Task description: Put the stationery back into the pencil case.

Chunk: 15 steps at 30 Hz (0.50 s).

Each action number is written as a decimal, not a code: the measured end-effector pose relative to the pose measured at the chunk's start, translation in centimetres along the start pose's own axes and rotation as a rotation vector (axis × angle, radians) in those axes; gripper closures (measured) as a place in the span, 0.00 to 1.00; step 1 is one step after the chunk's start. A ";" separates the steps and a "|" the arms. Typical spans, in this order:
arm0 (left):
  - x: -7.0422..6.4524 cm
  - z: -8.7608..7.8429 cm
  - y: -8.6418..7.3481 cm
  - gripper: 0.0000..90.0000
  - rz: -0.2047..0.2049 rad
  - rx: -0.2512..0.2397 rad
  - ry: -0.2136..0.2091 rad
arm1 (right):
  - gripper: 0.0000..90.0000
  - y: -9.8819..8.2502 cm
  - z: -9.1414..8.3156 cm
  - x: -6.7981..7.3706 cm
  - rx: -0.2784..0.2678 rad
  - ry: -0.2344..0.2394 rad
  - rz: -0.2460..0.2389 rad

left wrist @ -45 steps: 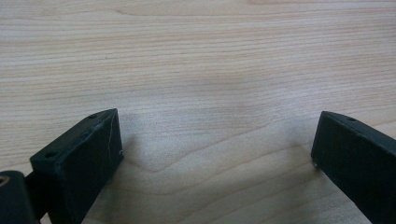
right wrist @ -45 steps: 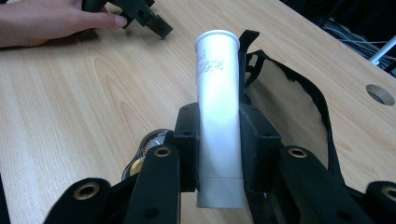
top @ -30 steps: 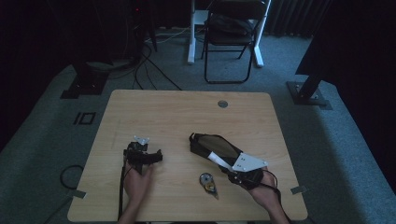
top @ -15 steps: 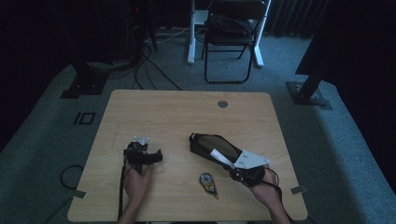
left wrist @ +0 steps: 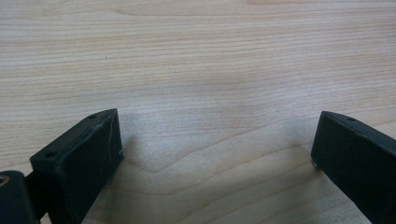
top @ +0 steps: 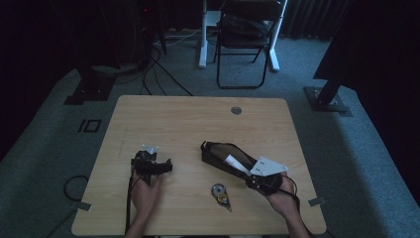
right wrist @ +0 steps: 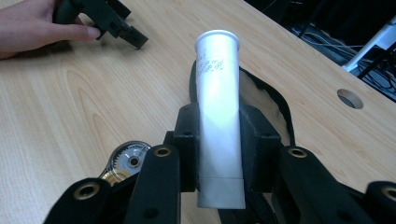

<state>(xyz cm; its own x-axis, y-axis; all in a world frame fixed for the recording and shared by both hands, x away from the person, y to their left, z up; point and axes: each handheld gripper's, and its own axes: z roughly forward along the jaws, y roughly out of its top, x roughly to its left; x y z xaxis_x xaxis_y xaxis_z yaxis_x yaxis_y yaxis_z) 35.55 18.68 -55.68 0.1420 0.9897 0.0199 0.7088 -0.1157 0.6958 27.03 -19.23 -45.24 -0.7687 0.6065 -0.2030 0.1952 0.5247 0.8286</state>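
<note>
- The right gripper (right wrist: 218, 154) is pinching a white tube (right wrist: 217, 107) across its lower body, cap end toward the hand, the flat crimped end pointing away over a black pouch (top: 223, 156).
- From the high view, the tube (top: 233, 161) is sitting at about four o'clock on the table, just above the pouch's open mouth, with the right gripper (top: 250, 174) coming in from five o'clock.
- The tube is looking light and somewhat soft-walled; I judge a hard squeeze could dent it or push paste toward the cap, and its smooth skin could slip through the pads.
- The firmest hold is probably low on the body near the cap shoulder, about where the pads are sitting now; the flat far end would fold.
- The pouch is looking limp, its mouth partly gaping, so it may shift if the tube is pushed in against one lip.
- The left gripper (left wrist: 215, 154) is resting with jaws spread wide, nothing between them, on bare wood at about eight o'clock (top: 148, 161).
- A small tape dispenser (top: 220, 192) with a round wheel is lying near six o'clock, just beside the right gripper.
- The table (top: 188, 124) is pale wood grain, flat and matt, with a round cable hole (top: 236, 110) near one o'clock.
- The room is dim: grey carpet, a folding chair (top: 247, 39) at twelve o'clock, cables trailing across the floor at eleven.
</note>
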 end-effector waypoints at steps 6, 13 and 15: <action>0.0 0.0 0.0 0.02 0.000 0.000 0.000 | 0.79 -0.3 0.2 -0.2 0.009 -0.010 0.006; 0.0 0.0 0.0 0.02 0.000 0.000 0.000 | 0.79 -0.4 0.3 -0.5 0.009 -0.020 0.010; 0.0 0.0 0.0 0.02 0.000 0.000 0.000 | 0.79 -0.5 0.4 -0.5 0.010 -0.023 0.012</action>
<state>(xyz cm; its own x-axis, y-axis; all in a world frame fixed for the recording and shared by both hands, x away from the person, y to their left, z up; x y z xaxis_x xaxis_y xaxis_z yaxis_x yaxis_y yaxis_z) 35.55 18.68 -55.68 0.1419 0.9897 0.0200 0.7089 -0.1157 0.6957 27.58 -19.58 -45.70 -0.7523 0.6262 -0.2047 0.2107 0.5231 0.8258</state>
